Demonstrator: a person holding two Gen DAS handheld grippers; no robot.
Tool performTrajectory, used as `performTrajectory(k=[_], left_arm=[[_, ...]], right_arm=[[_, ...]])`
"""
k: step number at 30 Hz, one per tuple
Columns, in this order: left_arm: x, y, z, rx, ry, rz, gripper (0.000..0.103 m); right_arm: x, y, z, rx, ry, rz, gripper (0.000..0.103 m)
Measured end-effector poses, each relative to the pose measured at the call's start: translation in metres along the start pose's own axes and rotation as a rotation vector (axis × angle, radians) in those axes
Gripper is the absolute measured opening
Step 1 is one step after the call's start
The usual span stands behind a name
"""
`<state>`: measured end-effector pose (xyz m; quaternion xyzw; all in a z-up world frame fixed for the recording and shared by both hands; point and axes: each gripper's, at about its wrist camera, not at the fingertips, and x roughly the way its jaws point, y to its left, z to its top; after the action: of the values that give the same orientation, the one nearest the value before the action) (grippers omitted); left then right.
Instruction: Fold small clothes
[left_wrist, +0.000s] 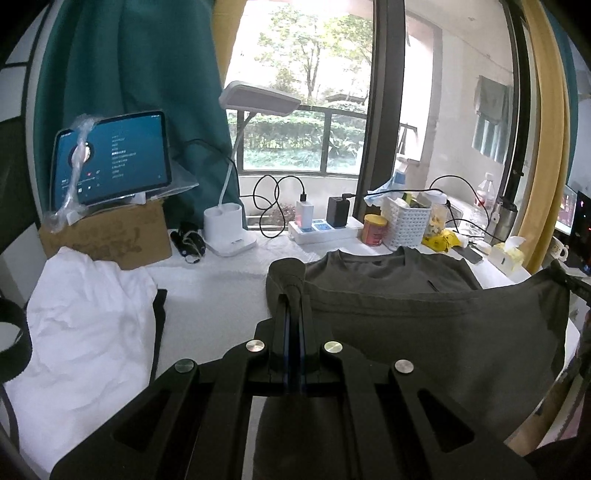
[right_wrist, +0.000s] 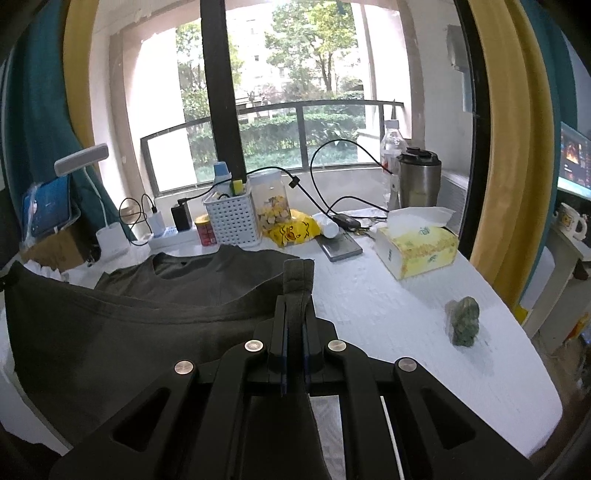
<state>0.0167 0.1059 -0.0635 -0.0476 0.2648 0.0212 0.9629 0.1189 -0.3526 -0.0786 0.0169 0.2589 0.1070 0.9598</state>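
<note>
The dark grey-green cotton T-shirt (left_wrist: 424, 325) lies on the white-covered table (right_wrist: 388, 306), its round neckline toward the far edge where the window stands. Its near hem is lifted off the table and stretched between the two grippers. The left gripper (left_wrist: 293, 295) has its black fingers pressed together on the shirt's left corner, with a bunch of cloth standing up past the tips. The right gripper (right_wrist: 294, 295) is likewise clamped on the right corner, a fold of fabric poking up between its fingers. At the table's left edge a crumpled white garment (left_wrist: 85, 317) lies beside the shirt, in front of a brown cardboard box (left_wrist: 110, 236) that carries a tablet (left_wrist: 110, 158). Along the far edge stand a white perforated plastic basket (right_wrist: 232, 218) and a white power strip (left_wrist: 325, 229). Near the right edge sit a yellow tissue box (right_wrist: 417, 247) and a small green lump (right_wrist: 463, 321).
</note>
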Motion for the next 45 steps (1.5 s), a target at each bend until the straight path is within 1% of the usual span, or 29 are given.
performTrajectory(k=[6,8,10,13,16,22,27,36,45], left_arm=[[0.012,0.005,0.01,-0.006,-0.019,0.023,0.002],[0.017,0.006,0.012,0.006,-0.031,0.028,0.002],[0.024,0.007,0.013,0.023,-0.026,0.041,0.002],[0.035,0.011,0.017,0.027,-0.021,0.042,0.002],[0.043,0.014,0.023,0.035,-0.033,0.044,0.002],[0.067,0.023,0.034,0.031,-0.042,0.042,0.002],[0.086,0.028,0.04,0.006,-0.071,0.05,0.002],[0.126,0.035,0.053,0.002,-0.05,0.037,0.002],[0.158,0.045,0.066,-0.003,-0.05,0.028,0.002]], right_arm=[[0.018,-0.003,0.009,-0.004,0.013,0.011,0.007],[0.024,-0.005,0.014,-0.001,0.015,0.023,0.007],[0.028,-0.005,0.02,-0.006,0.017,0.03,0.007],[0.034,-0.004,0.029,-0.029,0.012,0.025,0.007],[0.041,-0.003,0.036,-0.029,0.01,0.021,0.007],[0.063,-0.001,0.048,-0.021,0.016,0.019,0.007],[0.084,0.003,0.056,-0.025,0.033,0.018,0.007],[0.124,0.007,0.074,-0.068,0.053,-0.002,0.007],[0.16,0.005,0.086,-0.085,0.061,-0.02,0.007]])
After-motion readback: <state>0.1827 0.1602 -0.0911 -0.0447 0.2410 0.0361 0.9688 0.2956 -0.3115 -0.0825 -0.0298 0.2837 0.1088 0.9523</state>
